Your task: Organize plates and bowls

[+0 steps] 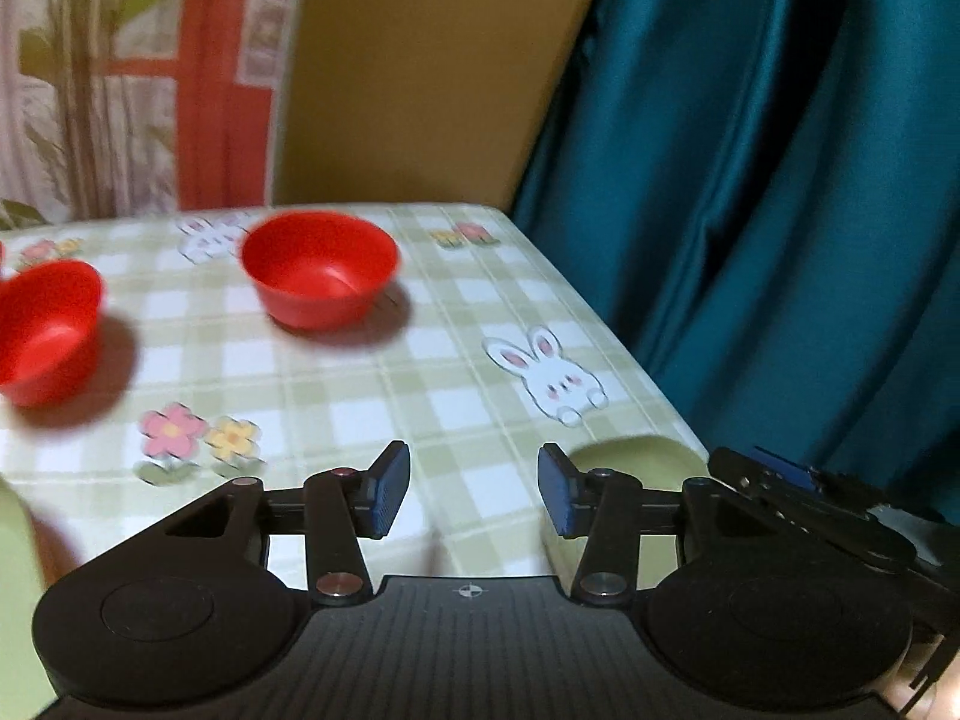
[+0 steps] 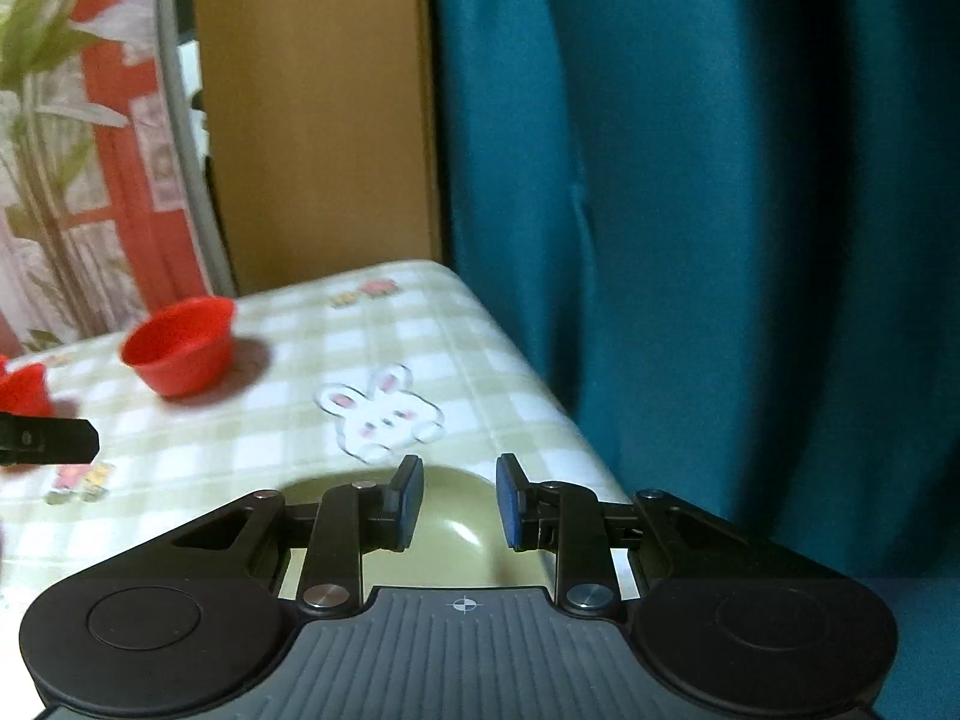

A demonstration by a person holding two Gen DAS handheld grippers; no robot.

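Observation:
Two red bowls stand upright on the checked tablecloth: one (image 1: 321,267) in the middle far part, one (image 1: 45,330) at the left edge. In the right wrist view they show far left, the nearer (image 2: 180,345) and the other (image 2: 21,390) partly cut off. A pale green dish (image 2: 444,528) lies under my right gripper (image 2: 459,501), which is open above it and holds nothing. The same green dish (image 1: 630,462) shows behind the right finger of my left gripper (image 1: 474,492), which is open and empty over the cloth.
The table's right edge (image 1: 630,354) drops off beside a teal curtain (image 1: 780,210). A brown board (image 1: 420,72) and a red-and-white patterned curtain (image 1: 120,90) stand behind the table. Another pale green thing (image 1: 15,570) is at the left edge. The other gripper's tip (image 2: 48,441) enters from the left.

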